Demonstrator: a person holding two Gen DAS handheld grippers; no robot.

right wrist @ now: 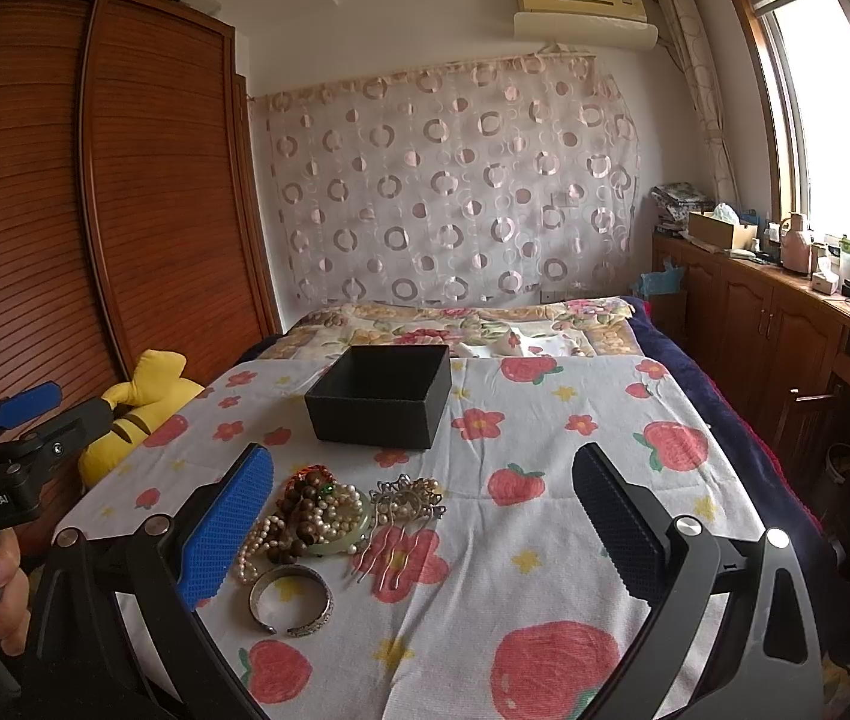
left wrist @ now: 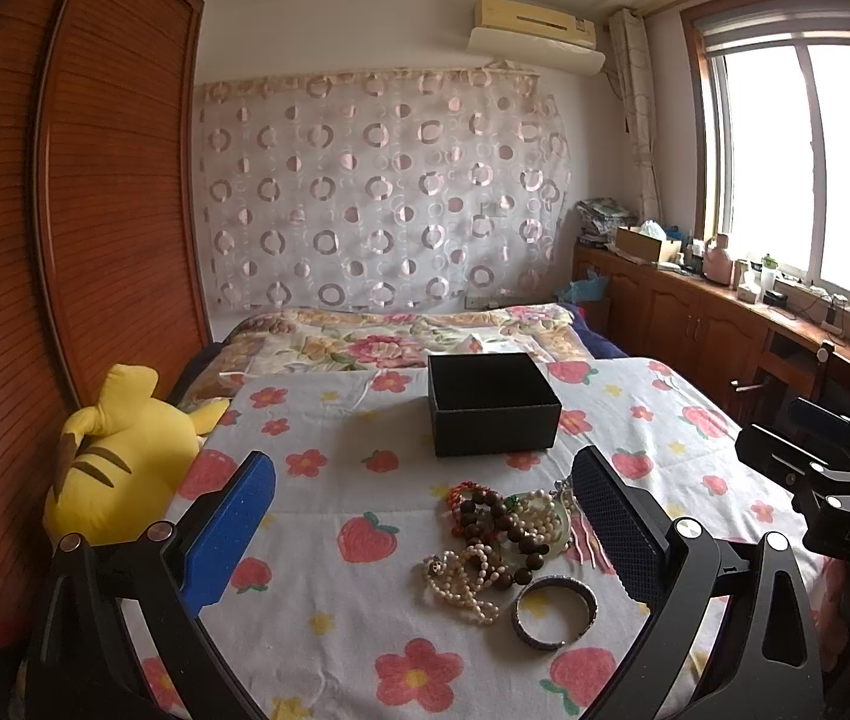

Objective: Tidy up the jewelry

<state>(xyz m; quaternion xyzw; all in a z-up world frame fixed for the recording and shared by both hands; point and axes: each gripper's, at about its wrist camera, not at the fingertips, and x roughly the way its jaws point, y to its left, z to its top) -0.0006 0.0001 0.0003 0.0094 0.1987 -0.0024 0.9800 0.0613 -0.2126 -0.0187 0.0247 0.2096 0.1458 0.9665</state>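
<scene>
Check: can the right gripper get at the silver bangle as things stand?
Probably yes. The right gripper is open, and the silver bangle lies flat on the strawberry-print cloth, at the near edge of the jewelry pile, with nothing on top of it.

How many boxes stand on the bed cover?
1. The black box stands open beyond the jewelry pile, near the middle of the strawberry cover. No other box shows there.

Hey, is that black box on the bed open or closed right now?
Open: the box has no lid on and its dark inside shows.
</scene>
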